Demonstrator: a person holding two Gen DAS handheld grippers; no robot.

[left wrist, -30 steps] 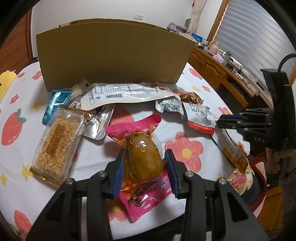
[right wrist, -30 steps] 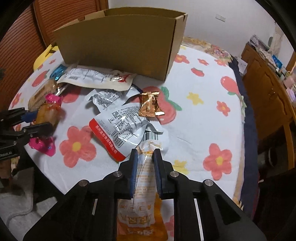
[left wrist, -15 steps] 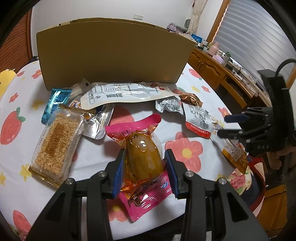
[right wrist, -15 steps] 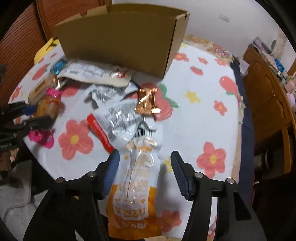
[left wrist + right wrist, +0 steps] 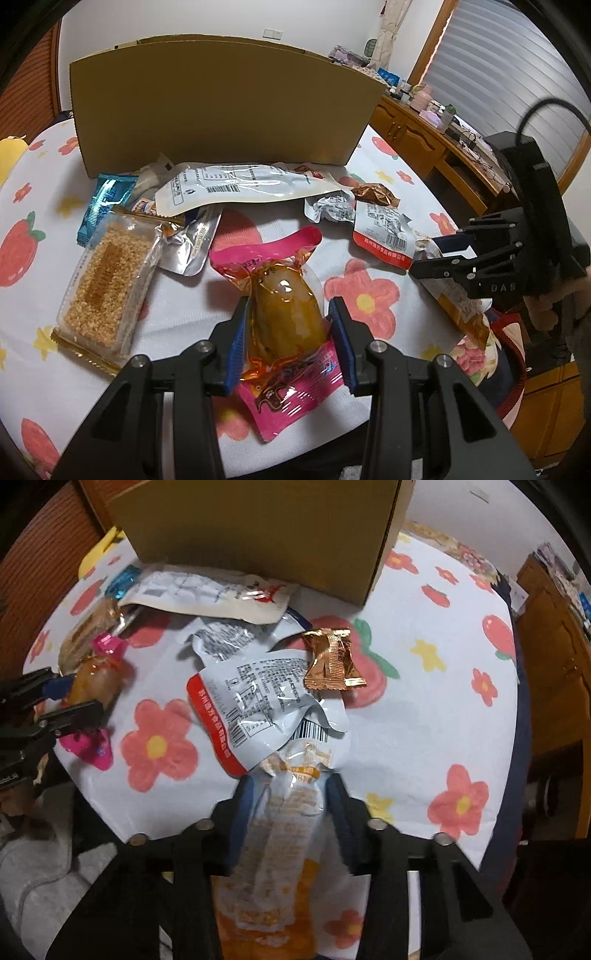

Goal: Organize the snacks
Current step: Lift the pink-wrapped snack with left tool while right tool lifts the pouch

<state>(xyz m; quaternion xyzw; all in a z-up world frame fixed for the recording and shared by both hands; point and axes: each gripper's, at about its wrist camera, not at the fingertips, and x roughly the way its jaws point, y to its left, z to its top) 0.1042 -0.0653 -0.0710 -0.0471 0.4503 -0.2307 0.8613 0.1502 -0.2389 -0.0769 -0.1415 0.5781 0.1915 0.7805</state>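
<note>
Gripping two packets at once: you're at the pick-up step, w/ nothing seen going into the cardboard box (image 5: 221, 110) yet. Your left hand-held gripper (image 5: 291, 332) is clenched on the pink-wrapped braised snack (image 5: 284, 314), pads pressing both sides of the amber lump, well in front of the box on the flowered desk (image 5: 177, 314). Your right hand-held gripper (image 5: 288, 805) straddles the orange-and-white pouch (image 5: 284, 830), front-right of the box at the desk edge; the film looks bunched between the jaws, so I'd judge it's grasping the pouch, though blur hides the contact.

Next move, as I read it: firm up the right grip, lift both clear of the silver packet w/ red edge (image 5: 251, 701), then carry them over the box wall and drop in.

Vs. a second ago: the right jaws opened wide off the pouch, then have just been closing on it again, lower and steeper. Left side unchanged. Gold foil candy (image 5: 332, 661) and sesame bar (image 5: 107, 284) haven't shifted.
</note>
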